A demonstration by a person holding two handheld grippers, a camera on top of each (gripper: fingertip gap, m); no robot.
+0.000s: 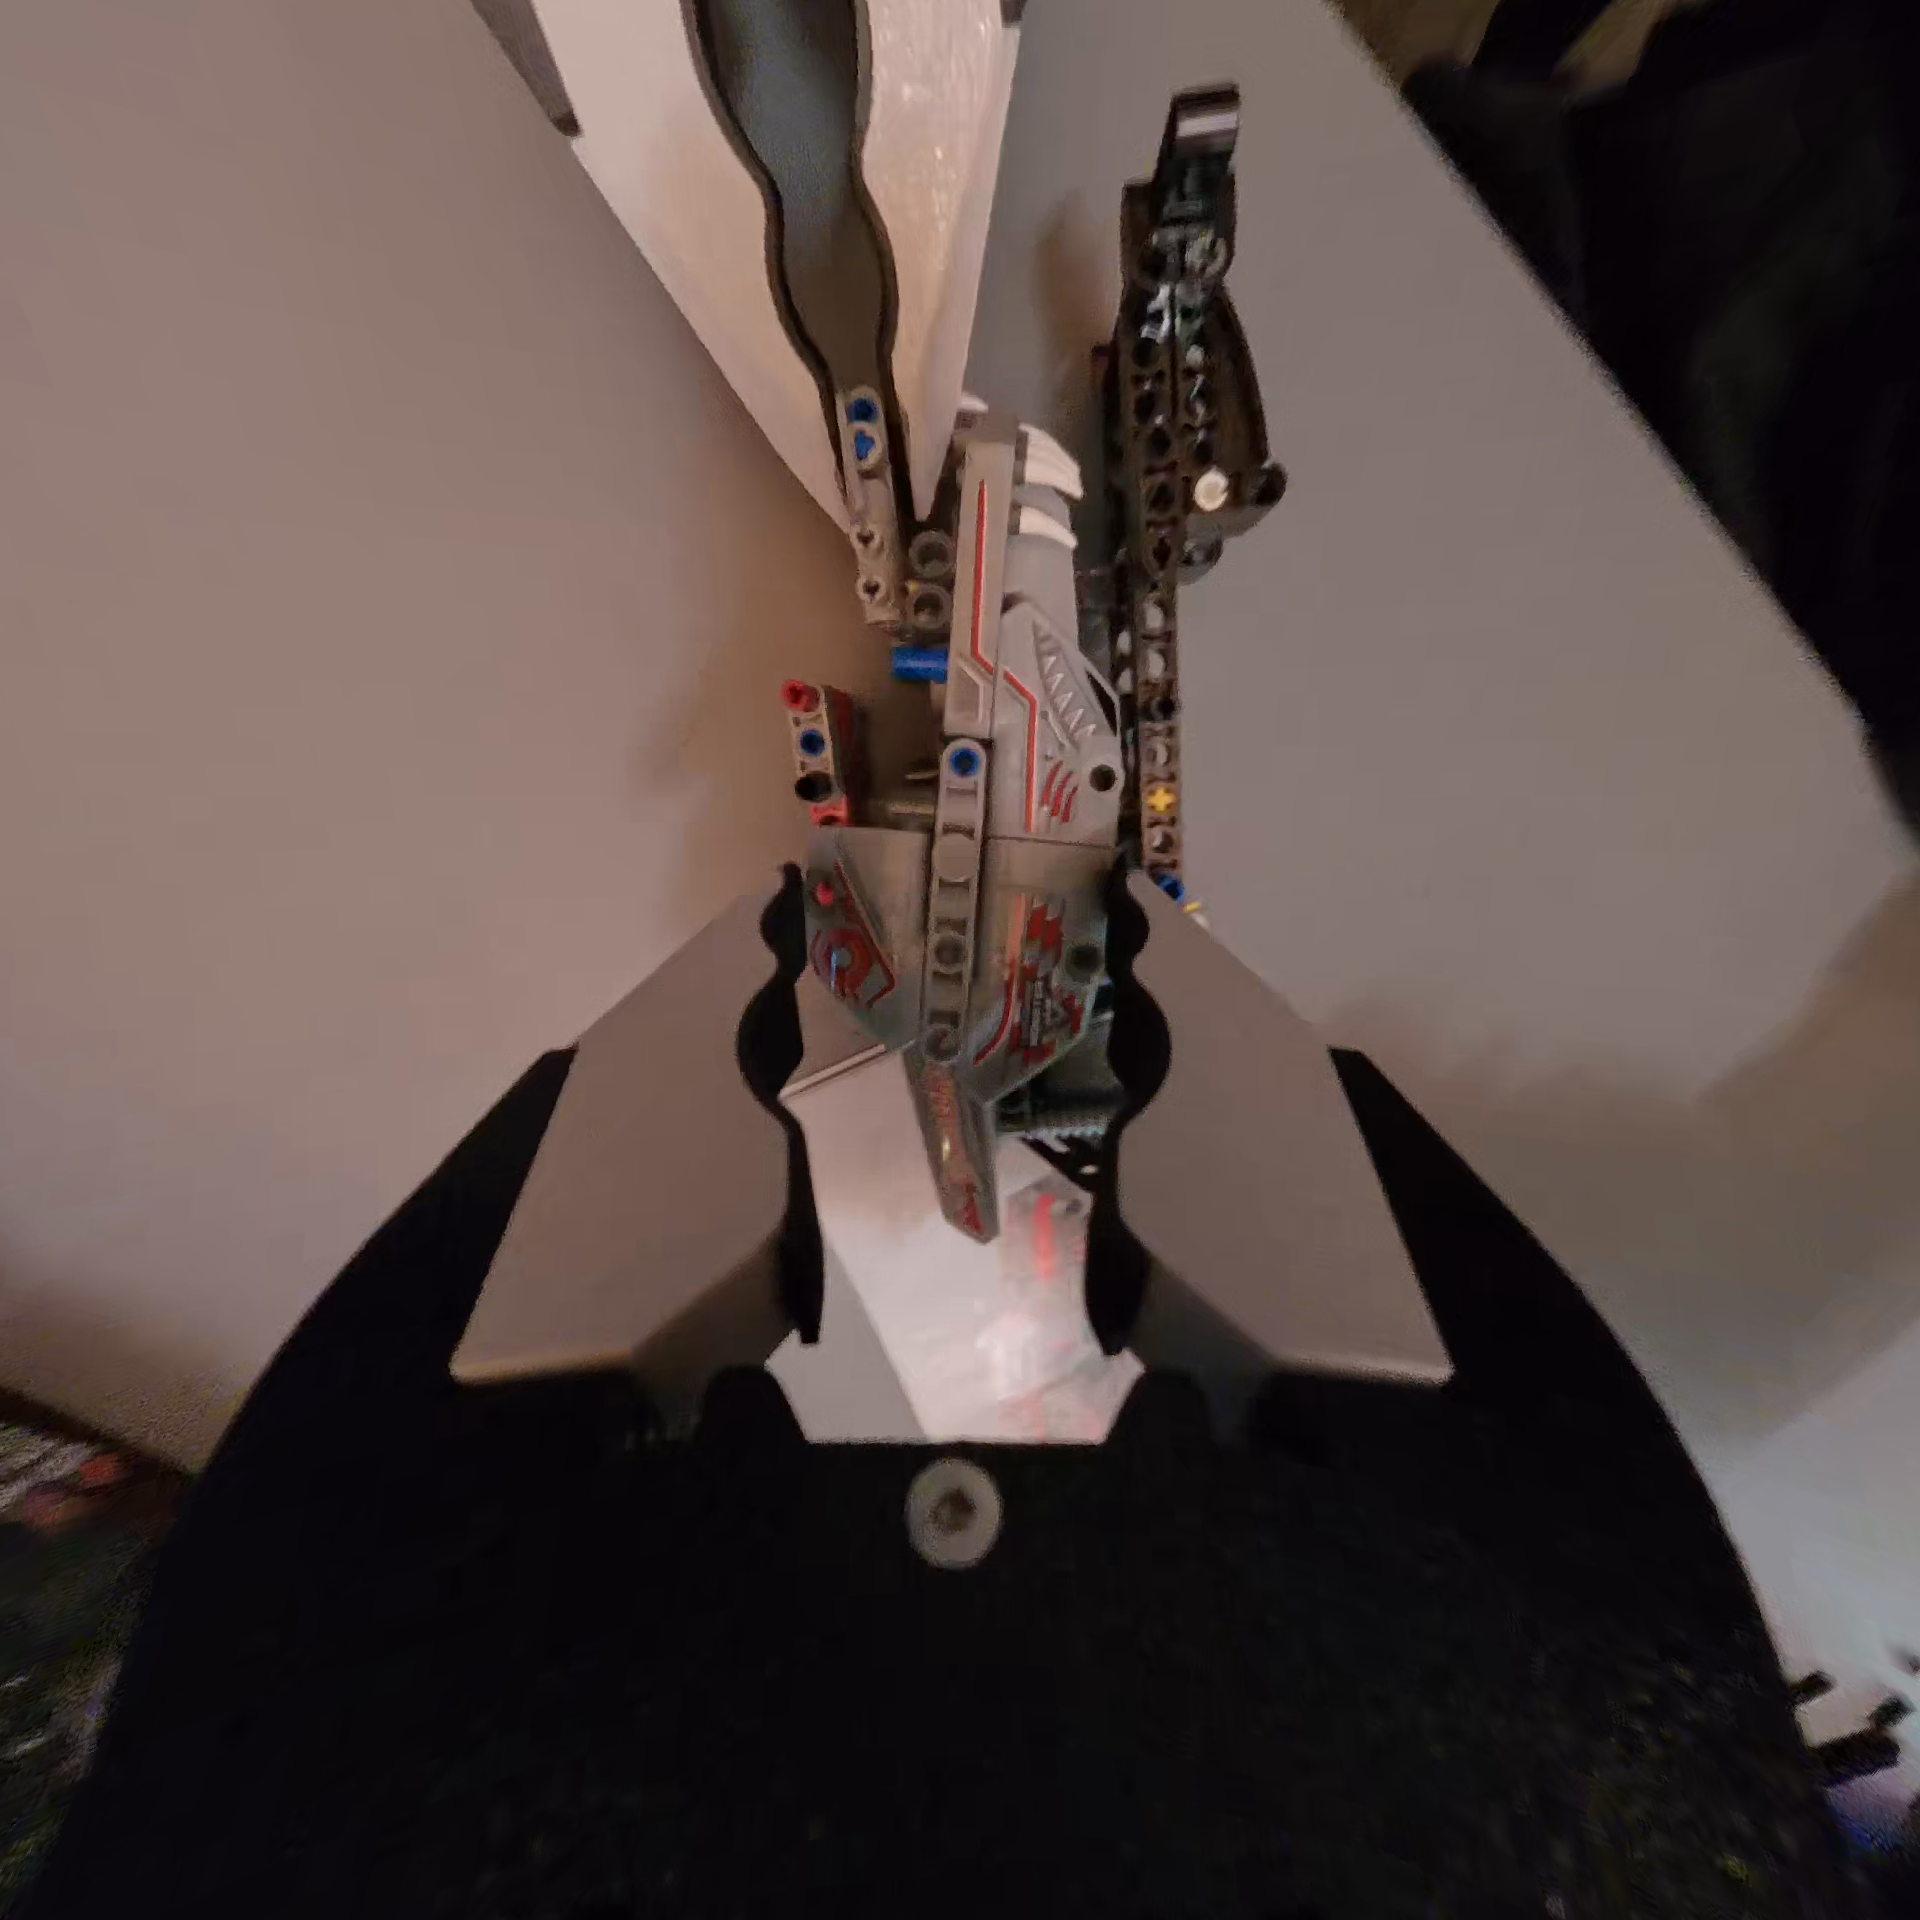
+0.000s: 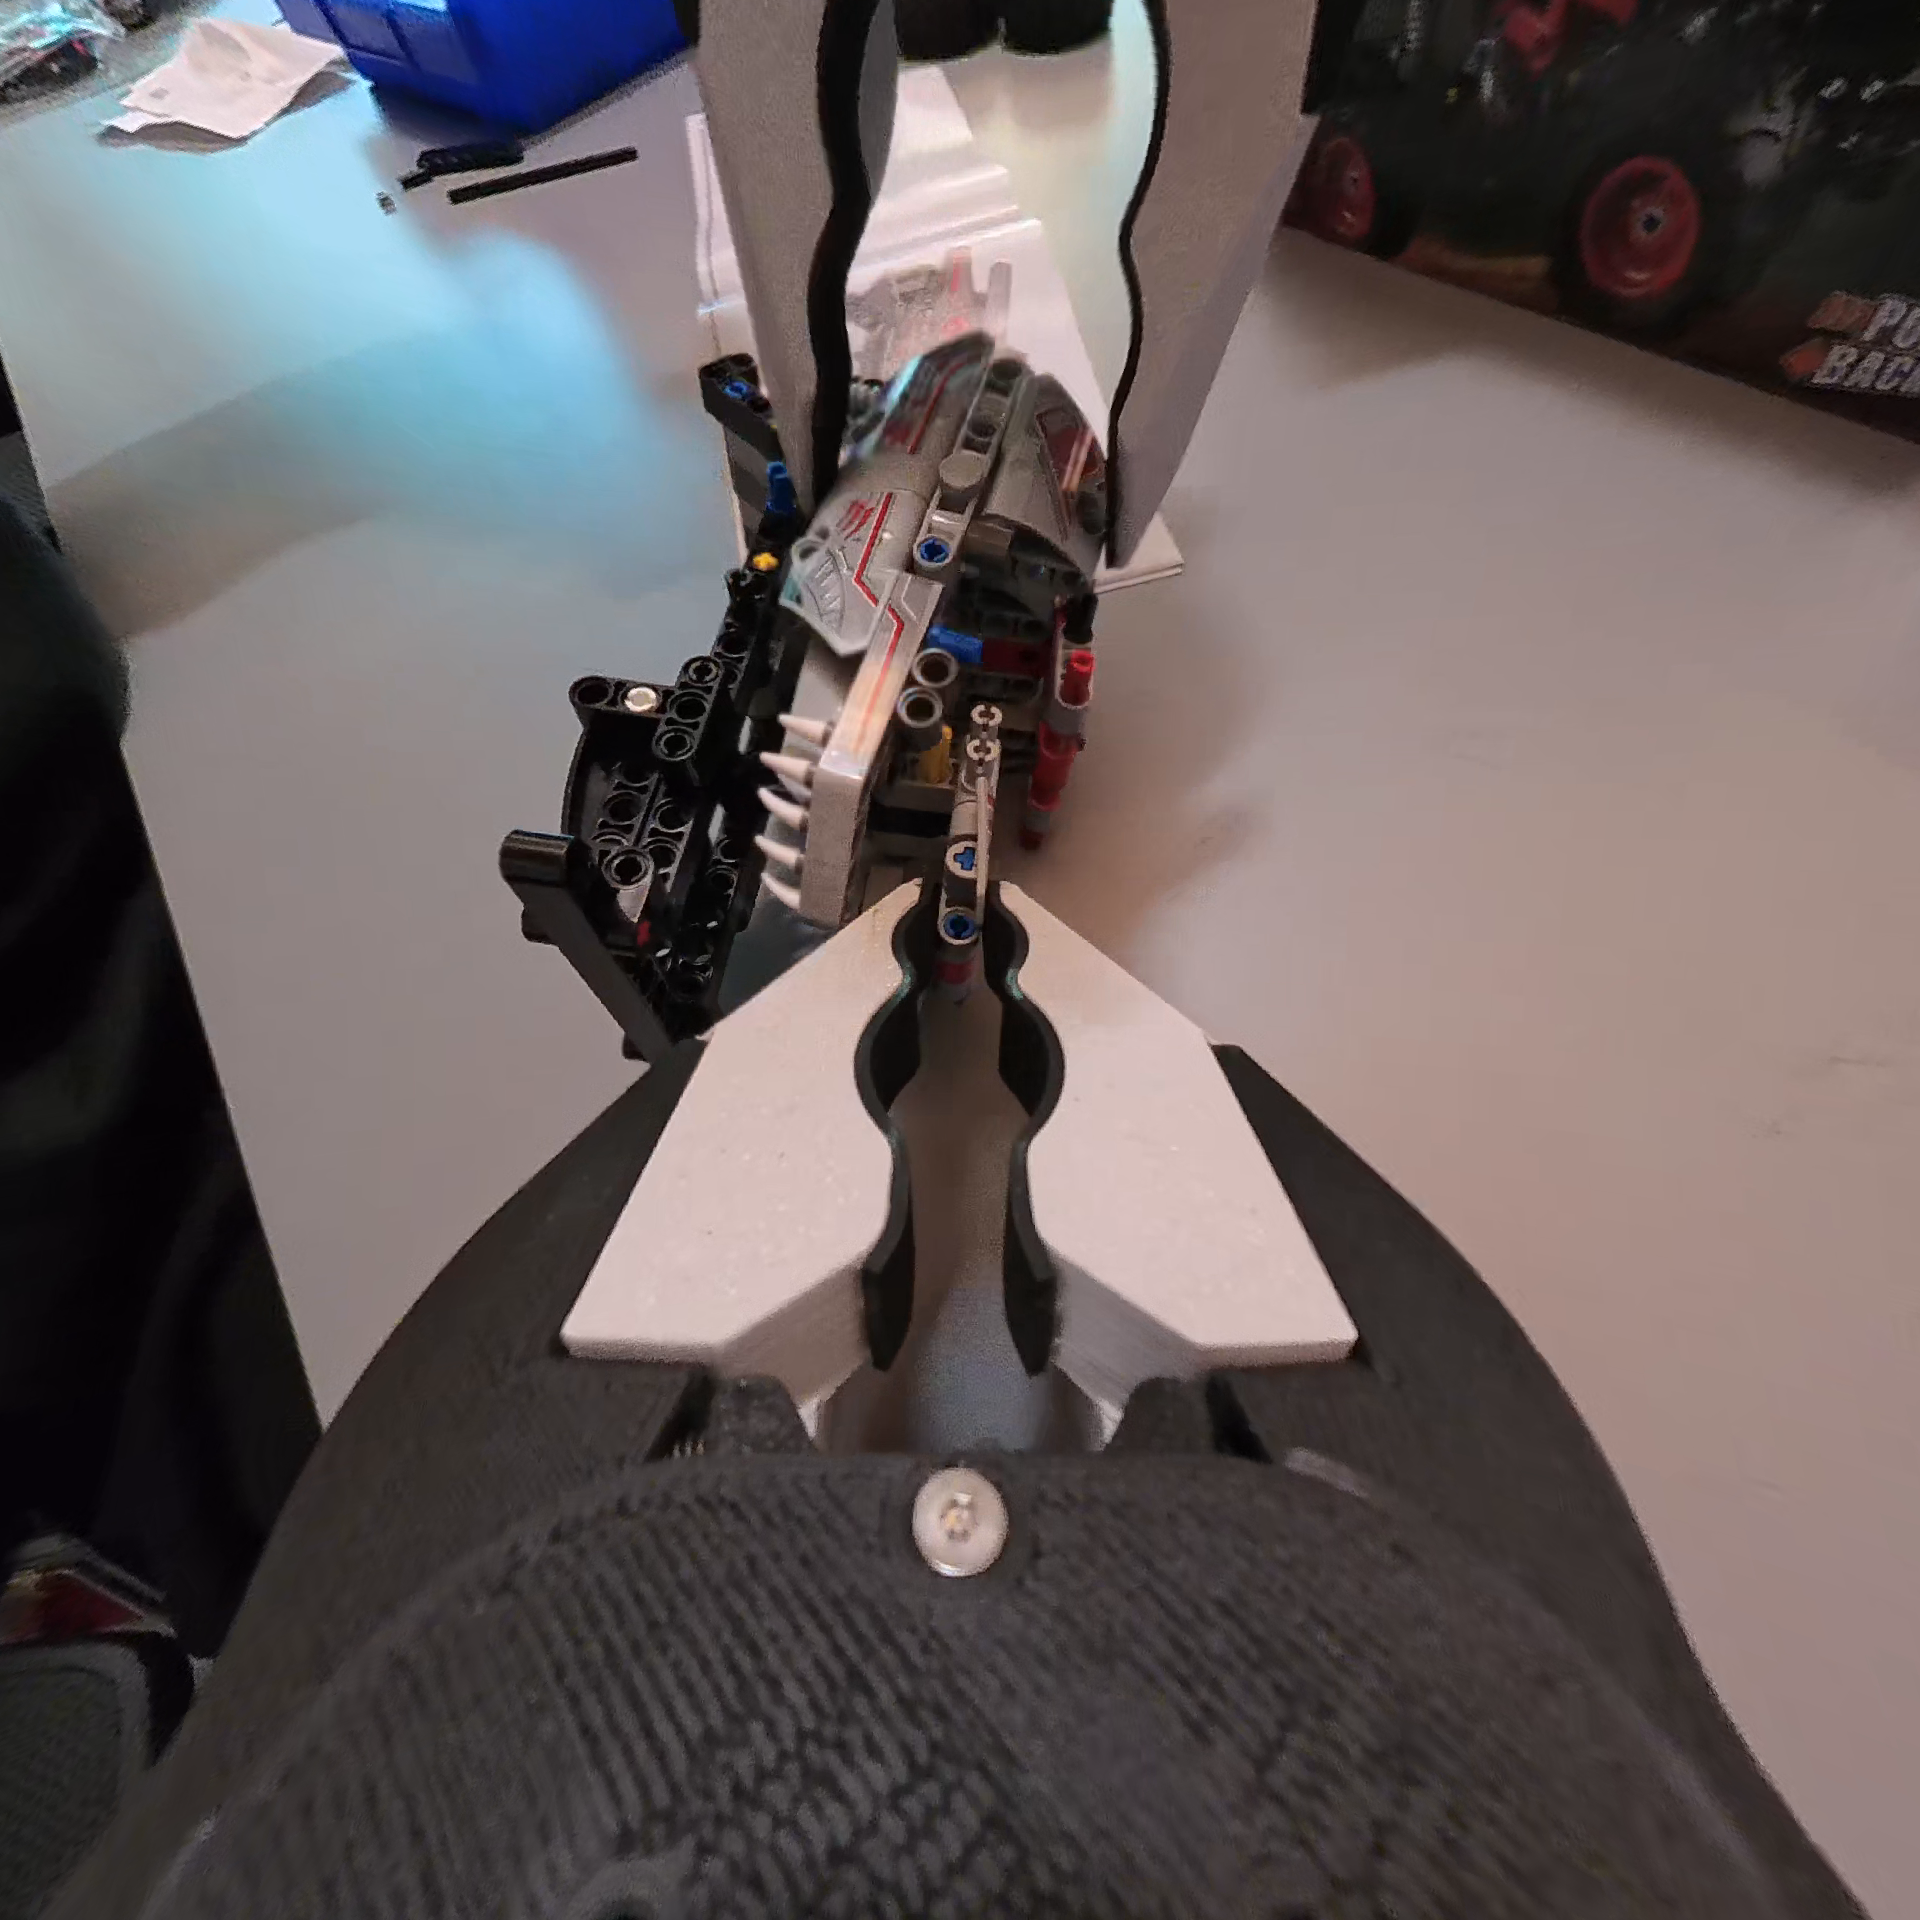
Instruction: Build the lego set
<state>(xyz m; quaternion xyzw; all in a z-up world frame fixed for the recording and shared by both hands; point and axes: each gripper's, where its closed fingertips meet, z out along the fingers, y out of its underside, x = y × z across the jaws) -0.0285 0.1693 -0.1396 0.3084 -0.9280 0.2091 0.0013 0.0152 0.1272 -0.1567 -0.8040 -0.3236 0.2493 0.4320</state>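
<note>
A grey lego model (image 1: 1023, 727) with red decals, white teeth (image 2: 795, 790) and a black beam frame (image 1: 1174, 436) on its side is over the white table (image 2: 1455, 727). My left gripper (image 1: 956, 904) is shut on the model's grey body, one finger on each side. In the right wrist view the left gripper (image 2: 961, 457) reaches in from the top around the model (image 2: 914, 582). My right gripper (image 2: 961, 899) is shut on a thin grey beam (image 2: 964, 831) with blue pins, which runs into the model's end. In the left wrist view the right gripper (image 1: 883, 447) comes in from the top.
A blue bin (image 2: 499, 52), papers (image 2: 229, 73) and loose black parts (image 2: 520, 171) lie at the far left. The set's box (image 2: 1621, 177) with a truck picture stands at the far right. A white booklet (image 2: 935, 187) lies under the model. A person's dark clothing (image 2: 62, 935) borders the table's left edge. There is about 7 cm between the tips of the two grippers.
</note>
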